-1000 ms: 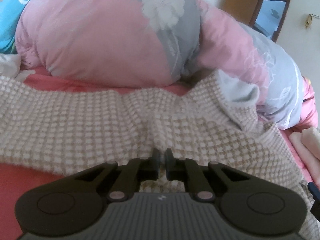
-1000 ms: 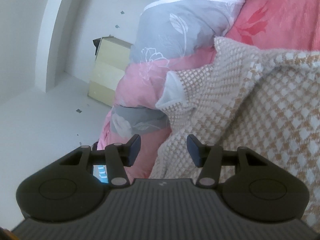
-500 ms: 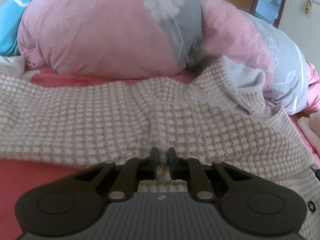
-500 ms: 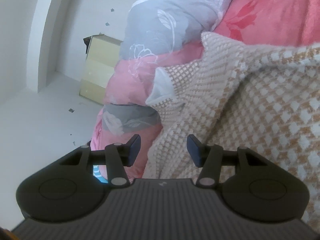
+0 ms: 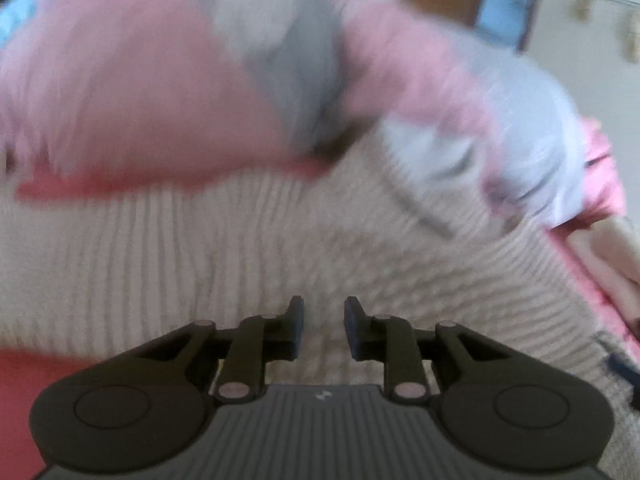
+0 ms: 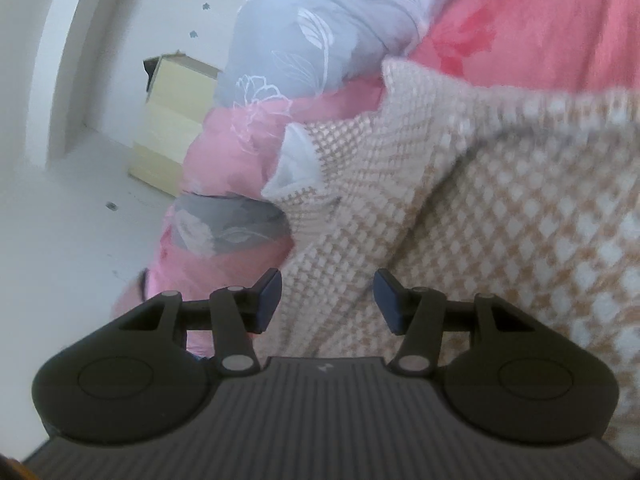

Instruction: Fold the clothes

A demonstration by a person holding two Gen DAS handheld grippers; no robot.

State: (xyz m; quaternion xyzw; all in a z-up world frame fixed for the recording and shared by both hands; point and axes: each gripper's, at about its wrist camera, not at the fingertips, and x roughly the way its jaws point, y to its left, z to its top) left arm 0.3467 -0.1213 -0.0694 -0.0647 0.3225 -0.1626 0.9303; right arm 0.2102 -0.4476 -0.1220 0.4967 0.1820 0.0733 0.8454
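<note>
**Left fingers let go of the knit**

The left gripper (image 5: 322,326) has just been opening; its fingers (image 5: 295,328) stand apart over the beige-and-white checked knit garment (image 5: 248,248), no longer pinching it, probably to regrip elsewhere. The right gripper (image 6: 327,304) hangs half open, holding nothing, above the garment's edge. The garment lies spread on the red bed sheet (image 6: 520,28), just before the pink-and-grey floral quilt (image 5: 168,72).

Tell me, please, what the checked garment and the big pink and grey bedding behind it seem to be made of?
Checked garment: apparently a thick knit, maybe wool or acrylic; a raised beige-and-white weave, soft matte surface and heavy folds show. A smooth white lining shows at one turned-up corner.

Pink and grey quilt: apparently printed woven cotton or a blend over padding; its skin is smooth with a faint sheen, printed with white flowers, and it looks puffy.
</note>
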